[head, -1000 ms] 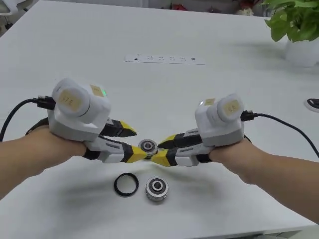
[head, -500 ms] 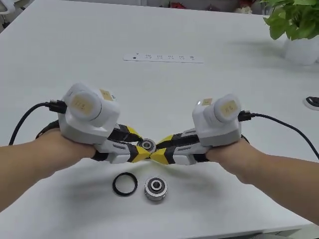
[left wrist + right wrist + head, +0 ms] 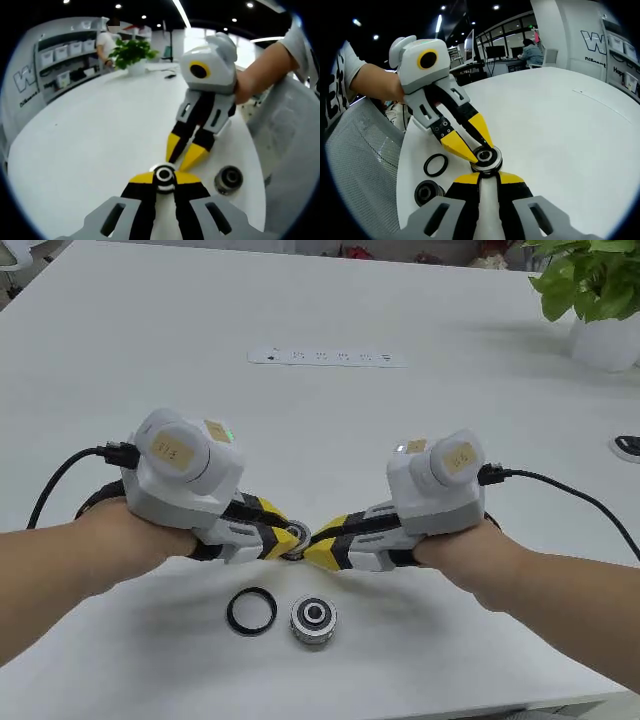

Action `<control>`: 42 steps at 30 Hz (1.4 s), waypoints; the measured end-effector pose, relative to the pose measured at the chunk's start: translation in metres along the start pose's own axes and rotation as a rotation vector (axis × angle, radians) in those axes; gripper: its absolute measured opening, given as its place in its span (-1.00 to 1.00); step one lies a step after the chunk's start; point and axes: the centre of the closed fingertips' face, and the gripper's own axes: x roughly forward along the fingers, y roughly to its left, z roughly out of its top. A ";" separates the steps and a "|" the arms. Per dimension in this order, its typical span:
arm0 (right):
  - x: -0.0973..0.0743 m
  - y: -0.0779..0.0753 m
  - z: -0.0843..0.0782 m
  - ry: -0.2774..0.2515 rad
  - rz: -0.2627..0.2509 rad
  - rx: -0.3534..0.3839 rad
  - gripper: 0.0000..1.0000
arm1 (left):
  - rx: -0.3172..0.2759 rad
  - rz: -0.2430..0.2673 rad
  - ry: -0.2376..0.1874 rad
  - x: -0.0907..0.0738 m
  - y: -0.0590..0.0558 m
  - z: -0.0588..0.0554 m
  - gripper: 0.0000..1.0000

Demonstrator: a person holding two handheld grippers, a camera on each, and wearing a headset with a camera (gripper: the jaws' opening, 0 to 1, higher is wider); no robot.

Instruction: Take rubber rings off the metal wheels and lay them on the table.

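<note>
A small metal wheel (image 3: 296, 536) with a dark rubber ring hangs just above the white table (image 3: 420, 410), held from both sides. My left gripper (image 3: 287, 538) is shut on it; in the left gripper view its yellow tips (image 3: 142, 178) flank the wheel (image 3: 164, 175). From the right, my right gripper (image 3: 310, 546) pinches the wheel's rim (image 3: 488, 157), its jaws nearly together. A loose black rubber ring (image 3: 251, 610) lies flat near the table's front edge. Beside it stands a second metal wheel (image 3: 313, 619).
A white power strip (image 3: 328, 358) lies flat at mid table. A potted plant (image 3: 590, 285) stands at the far right corner, a dark object (image 3: 628, 448) at the right edge. Cables trail back from both grippers.
My left gripper's jaws, open a second ago, have shut on the wheel that the right gripper holds. Both hands have shifted slightly.
</note>
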 end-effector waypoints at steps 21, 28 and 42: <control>-0.007 -0.012 0.008 -0.147 -0.014 0.345 -1.00 | 0.010 0.044 0.027 0.000 0.001 -0.002 -0.75; -0.009 -0.005 0.013 -0.162 -0.005 0.355 -1.00 | 0.024 0.048 0.038 0.001 0.000 -0.002 -0.76; -0.011 0.000 0.016 -0.161 0.013 0.360 -1.00 | 0.044 0.056 0.056 0.002 -0.001 -0.001 -0.76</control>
